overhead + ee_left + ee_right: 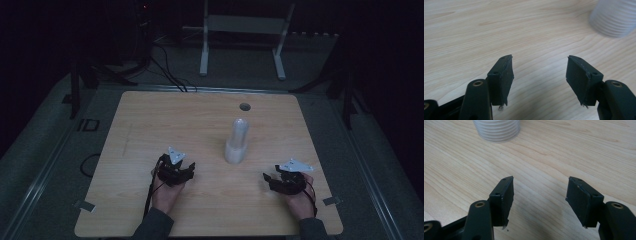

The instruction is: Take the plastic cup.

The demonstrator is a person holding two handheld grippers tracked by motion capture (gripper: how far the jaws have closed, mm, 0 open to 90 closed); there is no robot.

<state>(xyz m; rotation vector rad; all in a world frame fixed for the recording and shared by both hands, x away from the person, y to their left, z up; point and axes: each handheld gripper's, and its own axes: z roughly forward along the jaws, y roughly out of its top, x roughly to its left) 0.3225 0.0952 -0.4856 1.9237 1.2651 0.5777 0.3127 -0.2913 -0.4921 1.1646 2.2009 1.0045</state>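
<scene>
Dim high view: wooden table (150, 115) fills the middle of the frame, with a stack of white cups (237, 141) standing upright just right of centre, below a small round hole (244, 106) in the tabletop. In the left gripper view the stack (614, 17) sits at the upper right corner, ribbed rims visible, blurred. In the right gripper view it (497, 130) sits at the top, left of centre.

Left gripper (176, 169) is at lower left of centre, in a hand (167, 195) coming up from the bottom edge, apart from the cups. In its own view the left gripper (540, 75) has its jaws spread wide, only bare wood between them (released, grasping nothing).

Right gripper (285, 180) is at lower right, held by the other hand (300, 202), also apart from the cups. In its own view the right gripper (540, 195) is likewise spread, nothing between the jaws, table grain under them.

White frame (245, 30) stands on the floor beyond the table at top centre; cables (165, 70) run at upper left.
</scene>
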